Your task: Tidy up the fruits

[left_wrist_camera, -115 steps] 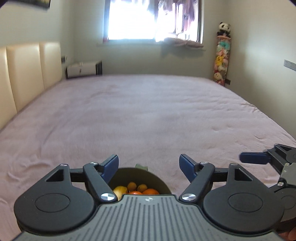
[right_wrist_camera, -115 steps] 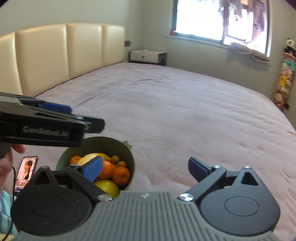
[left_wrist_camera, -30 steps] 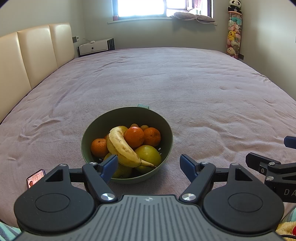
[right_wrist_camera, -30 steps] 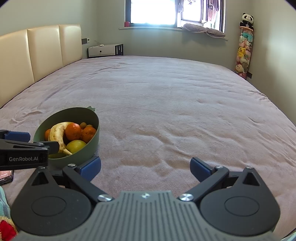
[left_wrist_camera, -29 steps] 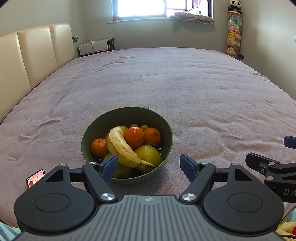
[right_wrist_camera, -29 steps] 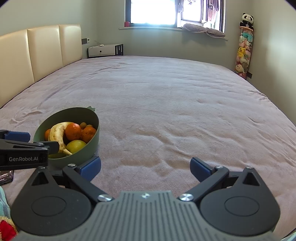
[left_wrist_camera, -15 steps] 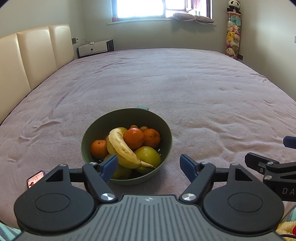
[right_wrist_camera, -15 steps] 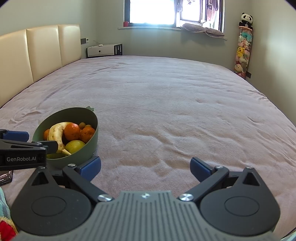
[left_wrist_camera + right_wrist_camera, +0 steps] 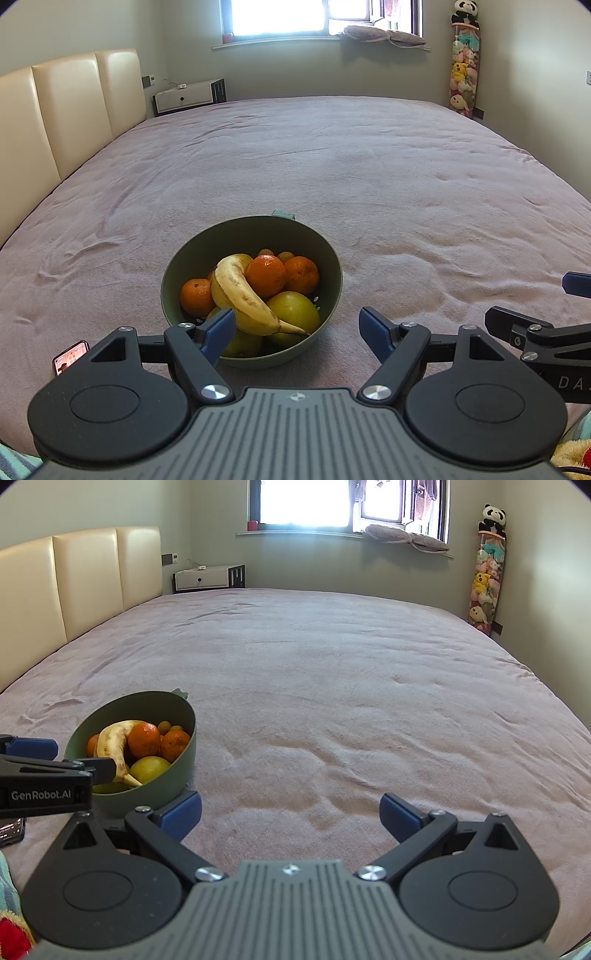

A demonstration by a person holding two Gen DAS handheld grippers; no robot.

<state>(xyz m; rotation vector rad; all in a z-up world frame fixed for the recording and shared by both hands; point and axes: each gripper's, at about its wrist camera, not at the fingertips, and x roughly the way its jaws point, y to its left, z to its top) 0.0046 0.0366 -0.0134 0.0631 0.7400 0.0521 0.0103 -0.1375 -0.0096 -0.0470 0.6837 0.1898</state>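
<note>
1. My left jaws (image 9: 297, 328) stand wide apart and hold nothing. The round olive-green bowl (image 9: 207, 243) sits straight ahead of them on the bed, just past the tips, with its near rim partly behind my left fingertip.
2. My right jaws (image 9: 290, 814) are also wide apart and empty. From them the same bowl (image 9: 177, 771) lies ahead and off to the left, so my left jaws are the nearer pair.
3. On top of the pile lies a speckled yellow banana (image 9: 243, 295). Its long axis runs from the far left down to the near right, with the stem tip pointing toward my left jaws.
4. Around it in the bowl sit three orange mandarins (image 9: 266, 275), a yellow-green round fruit (image 9: 295, 308) near the front, and a few small brownish ones at the back.
5. All the fruit I can see is in the bowl; none lies on the pinkish bedspread (image 9: 332, 166). That fits fruit already gathered, or fruit waiting to be taken out and sorted.
6. A phone with a lit screen (image 9: 70, 358) lies on the bed to the near left of my left jaws.
</note>
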